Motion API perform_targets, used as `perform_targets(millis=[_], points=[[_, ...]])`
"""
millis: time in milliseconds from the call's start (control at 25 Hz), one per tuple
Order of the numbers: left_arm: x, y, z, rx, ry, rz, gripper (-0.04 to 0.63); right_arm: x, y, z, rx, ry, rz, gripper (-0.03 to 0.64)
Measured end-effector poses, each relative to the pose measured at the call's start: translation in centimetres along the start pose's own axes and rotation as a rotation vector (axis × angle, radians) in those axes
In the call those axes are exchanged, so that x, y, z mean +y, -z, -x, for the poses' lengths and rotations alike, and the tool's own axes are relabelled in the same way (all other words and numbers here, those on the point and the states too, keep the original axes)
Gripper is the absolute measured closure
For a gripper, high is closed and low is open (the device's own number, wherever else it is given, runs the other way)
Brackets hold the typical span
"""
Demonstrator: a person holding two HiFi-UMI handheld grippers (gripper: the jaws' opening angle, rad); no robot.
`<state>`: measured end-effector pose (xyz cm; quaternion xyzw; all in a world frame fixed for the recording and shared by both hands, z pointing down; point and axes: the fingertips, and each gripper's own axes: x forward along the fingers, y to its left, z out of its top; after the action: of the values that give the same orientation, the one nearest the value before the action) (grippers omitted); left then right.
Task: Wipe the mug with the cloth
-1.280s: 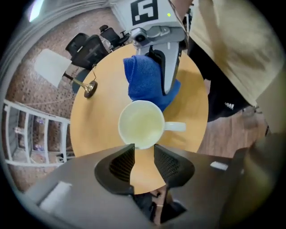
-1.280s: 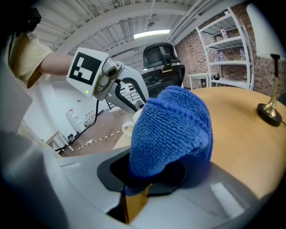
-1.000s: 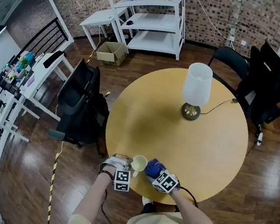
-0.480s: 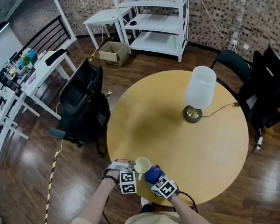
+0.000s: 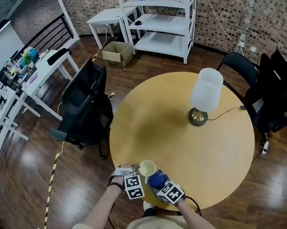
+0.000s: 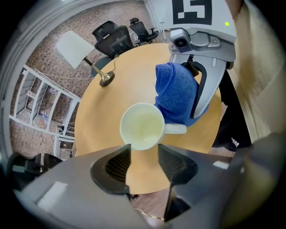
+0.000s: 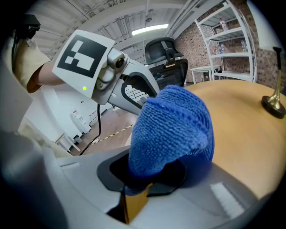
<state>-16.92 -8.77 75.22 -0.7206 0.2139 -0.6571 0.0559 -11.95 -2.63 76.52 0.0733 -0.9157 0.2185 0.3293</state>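
Observation:
A pale cream mug (image 5: 147, 168) stands upright on the round wooden table (image 5: 182, 143) near its front edge, its handle toward the cloth. In the left gripper view the mug (image 6: 142, 126) sits just past the tips of my left gripper (image 6: 144, 154). Its jaws have just been opening, and the pads stand apart with only the mug's near rim at the tips. My right gripper (image 7: 149, 172) is shut on a bunched blue cloth (image 7: 172, 125). The cloth (image 6: 176, 91) rests against the mug's handle side. In the head view both grippers (image 5: 137, 176) (image 5: 159, 183) flank the mug.
A white-shaded lamp (image 5: 206, 93) with a brass base stands mid-table, its cord running right. Black office chairs (image 5: 83, 108) stand at the left and far right. White shelving (image 5: 157, 18) and a cardboard box (image 5: 117, 53) are beyond the table.
The left gripper's marker cube has rolled round beside the mug. The mug, cloth and right gripper keep their places relative to each other.

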Motion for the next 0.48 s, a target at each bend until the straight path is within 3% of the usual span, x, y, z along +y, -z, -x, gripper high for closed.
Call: perform_targets(millis=[40,80,240,360,440,480], points=[[-0.1,-0.1,0.2,-0.013,0.002,0.008,0.370,0.1,0.1,0.5,-0.002,0.004,0.007,0.557],[-0.3,-0.2,0.4,-0.028,0.002,0.002,0.349,0.3,0.1,1.1,-0.007,0.009,0.012,0.557],[-1.4,-1.4,0.6,-0.102,-0.016,-0.172,0.344,0.3,0.5,2.5,-0.027,0.026,0.011,0.557],[-2.2,-2.0,-0.4,-0.109,-0.025,-0.318,0.471,-0.2,0.3,3.2,-0.036,0.045,0.004,0.557],[-2.8,-1.9,-1.0,-0.101,0.003,-0.359,0.528,-0.4,0.2,3.5,-0.044,0.056,0.007,0.557],[-3.0,-1.9,-1.1,-0.105,0.024,-0.351,0.526,-0.5,0.3,3.6,-0.046,0.064,0.009,0.557]])
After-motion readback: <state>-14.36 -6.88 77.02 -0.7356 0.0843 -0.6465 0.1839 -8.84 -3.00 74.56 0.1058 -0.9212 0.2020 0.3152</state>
